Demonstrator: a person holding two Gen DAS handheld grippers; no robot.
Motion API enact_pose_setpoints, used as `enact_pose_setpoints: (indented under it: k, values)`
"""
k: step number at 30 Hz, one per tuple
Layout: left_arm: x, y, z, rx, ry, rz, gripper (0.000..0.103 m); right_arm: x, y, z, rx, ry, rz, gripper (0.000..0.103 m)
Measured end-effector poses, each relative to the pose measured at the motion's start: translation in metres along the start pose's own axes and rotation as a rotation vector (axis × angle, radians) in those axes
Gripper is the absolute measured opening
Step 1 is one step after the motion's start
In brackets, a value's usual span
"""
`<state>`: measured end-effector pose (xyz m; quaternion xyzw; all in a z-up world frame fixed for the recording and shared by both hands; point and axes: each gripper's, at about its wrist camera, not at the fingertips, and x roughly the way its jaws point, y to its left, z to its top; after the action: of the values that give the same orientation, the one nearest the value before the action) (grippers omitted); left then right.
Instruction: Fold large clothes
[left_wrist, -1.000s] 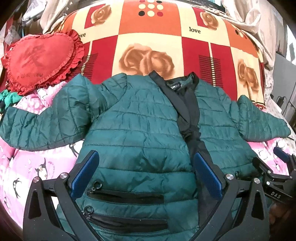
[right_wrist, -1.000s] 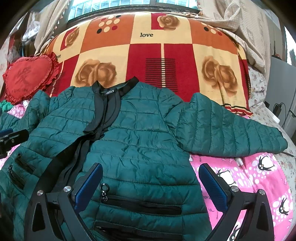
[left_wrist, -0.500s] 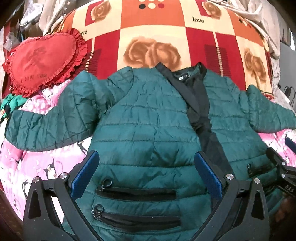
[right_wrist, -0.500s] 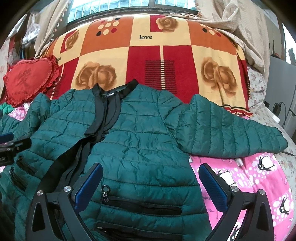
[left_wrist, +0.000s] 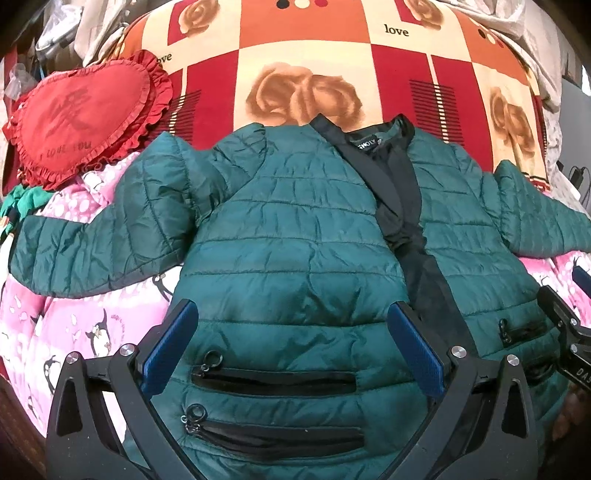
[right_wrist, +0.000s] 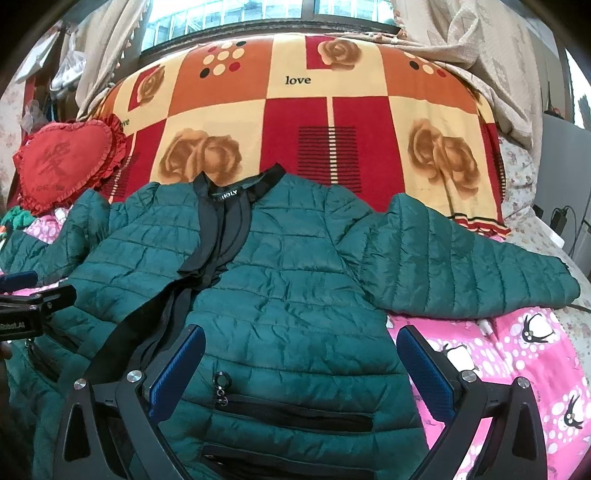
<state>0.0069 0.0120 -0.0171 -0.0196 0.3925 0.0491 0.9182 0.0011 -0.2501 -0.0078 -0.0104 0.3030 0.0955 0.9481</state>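
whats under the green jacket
The jacket lies on a pink penguin-print cover; its collar and shoulders overlap the rose blanket. What is directly beneath its body is hidden.

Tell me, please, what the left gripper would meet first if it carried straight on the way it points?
Most likely the jacket: the open left gripper points at its quilted front panel just above the pocket zips. Depth is unclear, but nothing else shows in that line.
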Motion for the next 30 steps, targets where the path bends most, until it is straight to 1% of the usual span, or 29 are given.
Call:
enact_pose_setpoints:
  k: [3, 7, 11, 16, 30]
  values:
    - [0.0007, -0.0005, -0.0003, 0.004, 0.003, 0.003, 0.103, 0.0019, -0.0046, -0.0017, 0.043, 0.0, 0.028, 0.103]
    - [0.0004, -0.0008, -0.0008, 0.004, 0.003, 0.004, 0.103, 0.008, -0.0063, -0.0021, 0.062, 0.044, 0.044, 0.103]
    - [0.0004, -0.0006, -0.0008, 0.005, 0.003, 0.003, 0.103, 0.0063, -0.0017, -0.0009, 0.024, 0.05, 0.004, 0.103]
    - [0.0003, -0.0005, -0.0009, 0.005, 0.005, 0.002, 0.103, 0.007, -0.0018, -0.0015, 0.007, 0.06, -0.016, 0.103]
    - [0.0025, 0.0029, -0.0035, -0.002, 0.011, 0.005, 0.103, 0.0072, -0.0084, -0.001, 0.016, 0.058, -0.064, 0.103]
